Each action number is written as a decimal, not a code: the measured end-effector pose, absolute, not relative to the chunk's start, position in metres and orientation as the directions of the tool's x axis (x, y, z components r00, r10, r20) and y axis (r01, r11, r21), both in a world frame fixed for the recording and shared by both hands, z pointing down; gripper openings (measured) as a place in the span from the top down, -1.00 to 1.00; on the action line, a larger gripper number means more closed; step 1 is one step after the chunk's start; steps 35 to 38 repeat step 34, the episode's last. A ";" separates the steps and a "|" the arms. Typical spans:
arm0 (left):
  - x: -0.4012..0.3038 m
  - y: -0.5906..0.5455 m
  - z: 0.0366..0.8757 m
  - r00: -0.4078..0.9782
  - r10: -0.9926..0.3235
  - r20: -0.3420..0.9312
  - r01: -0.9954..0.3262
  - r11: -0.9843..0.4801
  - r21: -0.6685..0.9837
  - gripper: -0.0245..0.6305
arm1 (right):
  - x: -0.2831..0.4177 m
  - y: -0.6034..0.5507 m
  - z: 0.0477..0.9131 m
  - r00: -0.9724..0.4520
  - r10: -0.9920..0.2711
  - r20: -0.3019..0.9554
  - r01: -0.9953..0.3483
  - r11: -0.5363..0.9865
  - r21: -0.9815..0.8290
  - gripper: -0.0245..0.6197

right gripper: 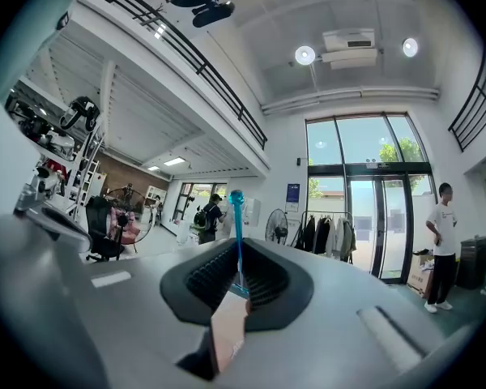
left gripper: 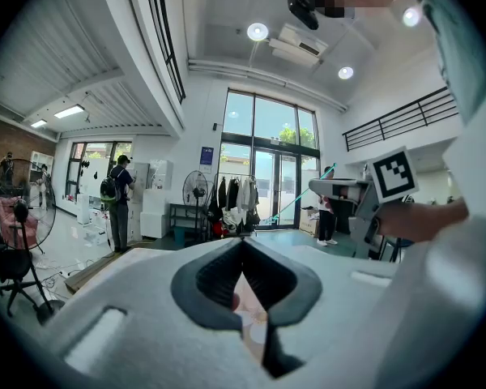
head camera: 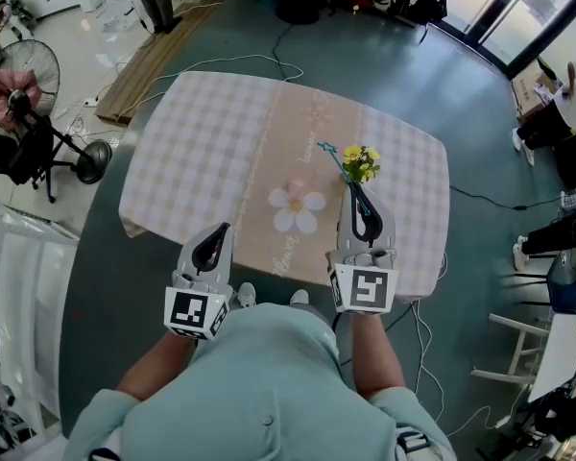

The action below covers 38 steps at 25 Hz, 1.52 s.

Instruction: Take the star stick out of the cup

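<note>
My right gripper (head camera: 354, 190) is shut on the thin teal star stick (head camera: 332, 160), which slants up and to the left from its tips over the table. In the right gripper view the star stick (right gripper: 237, 232) rises upright from between the closed jaws (right gripper: 239, 250), its star end on top. A small pink object (head camera: 296, 186), perhaps the cup, sits on the cloth's flower print, apart from the stick. My left gripper (head camera: 224, 230) hovers shut and empty at the table's near edge; its jaws (left gripper: 243, 244) meet with nothing between them.
A bunch of yellow flowers (head camera: 361, 162) shows just beyond the right gripper's tips. The table has a checkered cloth (head camera: 211, 142). A standing fan (head camera: 29, 80) is on the floor to the left, cables (head camera: 418, 334) trail to the right. People stand by the glass doors (right gripper: 441, 245).
</note>
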State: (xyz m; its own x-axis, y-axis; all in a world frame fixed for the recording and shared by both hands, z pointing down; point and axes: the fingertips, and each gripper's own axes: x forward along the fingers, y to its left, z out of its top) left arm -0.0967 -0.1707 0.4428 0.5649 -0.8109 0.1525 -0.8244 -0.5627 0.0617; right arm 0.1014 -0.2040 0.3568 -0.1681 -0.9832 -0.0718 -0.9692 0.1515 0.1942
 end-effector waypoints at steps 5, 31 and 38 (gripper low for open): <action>-0.097 -0.170 0.444 0.565 -0.811 0.153 -0.824 -0.563 0.063 0.92 | 0.103 -0.204 0.355 -0.161 -0.983 -0.087 -0.973 0.144 0.180 0.90; -0.095 -0.167 0.439 0.564 -0.812 0.146 -0.825 -0.563 0.056 0.92 | 0.105 -0.200 0.351 -0.164 -0.982 -0.092 -0.977 0.149 0.154 0.90; -0.094 -0.166 0.437 0.565 -0.812 0.147 -0.824 -0.564 0.056 0.92 | 0.105 -0.199 0.349 -0.164 -0.982 -0.094 -0.977 0.148 0.154 0.90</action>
